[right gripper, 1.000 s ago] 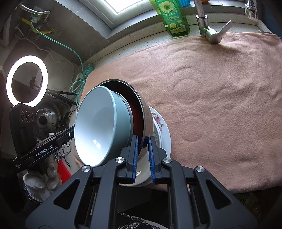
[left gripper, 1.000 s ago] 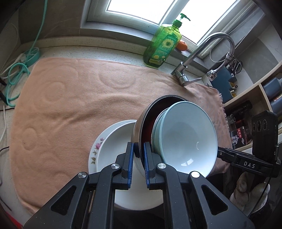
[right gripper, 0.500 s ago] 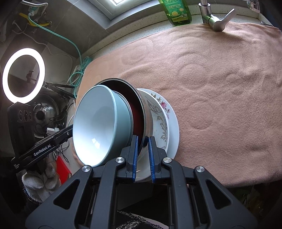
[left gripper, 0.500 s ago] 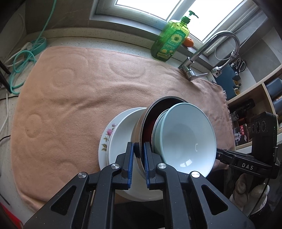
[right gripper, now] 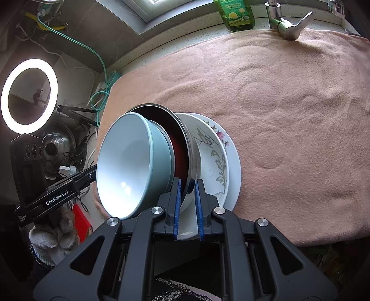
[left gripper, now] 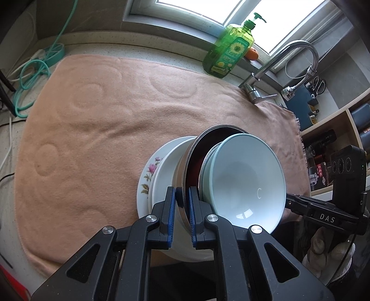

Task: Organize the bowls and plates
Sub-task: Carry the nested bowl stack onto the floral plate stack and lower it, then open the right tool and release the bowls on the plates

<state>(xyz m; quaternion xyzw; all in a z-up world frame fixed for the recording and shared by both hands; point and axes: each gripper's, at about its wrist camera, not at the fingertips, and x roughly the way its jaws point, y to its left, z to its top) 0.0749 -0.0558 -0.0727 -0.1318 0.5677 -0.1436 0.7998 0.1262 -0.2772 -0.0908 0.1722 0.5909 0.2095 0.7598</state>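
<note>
Both grippers hold one nested stack by the rim of a steel bowl with a red inside [left gripper: 196, 157] [right gripper: 185, 139]. My left gripper [left gripper: 182, 199] is shut on that rim from one side, my right gripper [right gripper: 187, 192] from the opposite side. A pale blue bowl [left gripper: 245, 180] [right gripper: 129, 166] sits nested inside the steel bowl. Under them are a white plate [left gripper: 164, 176] [right gripper: 234, 171] and a flower-patterned plate [left gripper: 148, 171] [right gripper: 212, 148]. The stack is tilted above the near edge of the peach towel [left gripper: 104, 129] [right gripper: 289, 115]. I cannot tell whether the plates touch the towel.
A green dish-soap bottle [left gripper: 229, 51] [right gripper: 235, 11] and a steel faucet [left gripper: 277, 67] [right gripper: 286, 25] stand at the back by the window. Teal cable [left gripper: 32, 71] lies at the left. A ring light [right gripper: 29, 97] stands left of the counter. Shelves [left gripper: 335, 139] are at the right.
The stack and both grippers have moved forward over the towel. More of the two plates under the bowls shows now. Both grips are unchanged.
</note>
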